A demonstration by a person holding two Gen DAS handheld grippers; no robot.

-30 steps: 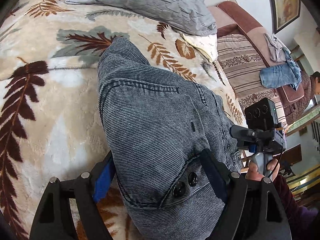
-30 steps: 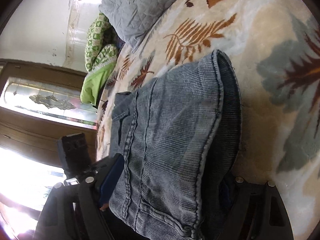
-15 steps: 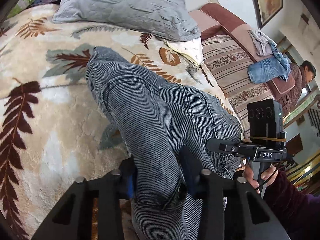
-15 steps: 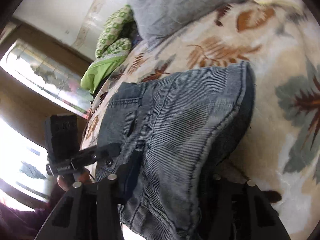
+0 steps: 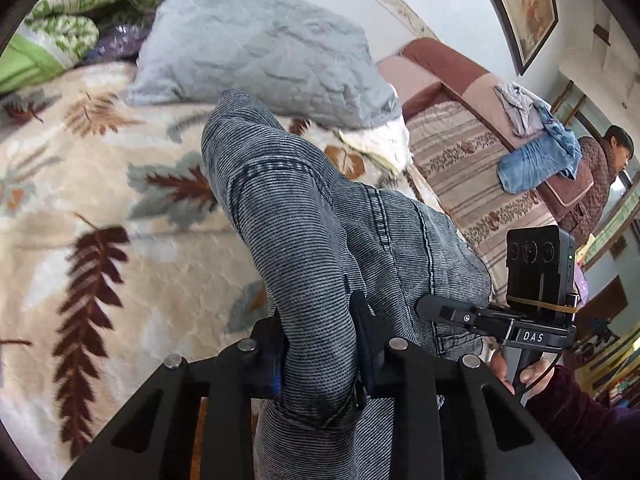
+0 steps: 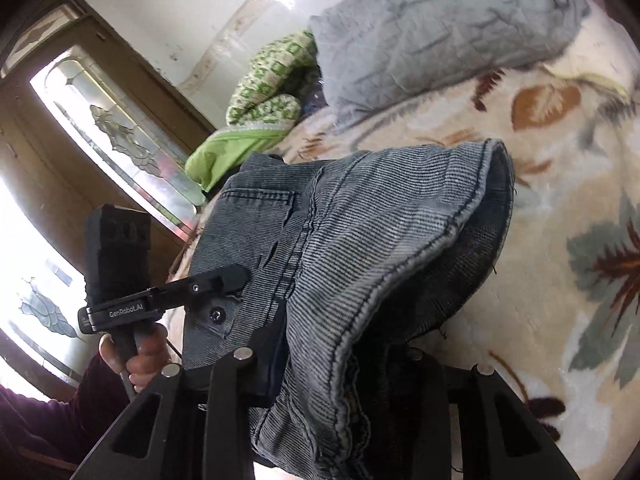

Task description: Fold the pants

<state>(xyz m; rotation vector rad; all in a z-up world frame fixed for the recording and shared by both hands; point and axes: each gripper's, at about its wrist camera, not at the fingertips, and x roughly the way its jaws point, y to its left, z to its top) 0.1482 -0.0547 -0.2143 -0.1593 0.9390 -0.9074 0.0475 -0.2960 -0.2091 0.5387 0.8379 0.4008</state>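
A: Item one?

B: Pair of dark grey-blue ribbed denim pants (image 5: 320,240), bunched, its near edge raised off the cream plush blanket with brown and grey-green leaf print (image 5: 100,208); the rest runs ahead of the jaws toward the pale grey quilted pillow (image 5: 260,52).

A: Left gripper (image 5: 320,352)?

B: Jaws have just been closing; now narrow, pads pressed on a thick fold of the pants between them.

A: Right gripper (image 6: 340,364)?

B: Likewise just closing; jaws narrow, clamped on a hemmed edge of the pants, cloth draping over the right-hand finger.

A: Other entries?

B: Green-and-white checked folded quilt (image 6: 272,80), beyond the left-hand jaw in the right wrist view. Striped brown sofa (image 5: 472,160), right of the jaws in the left wrist view, with light blue clothing (image 5: 536,160) on it.
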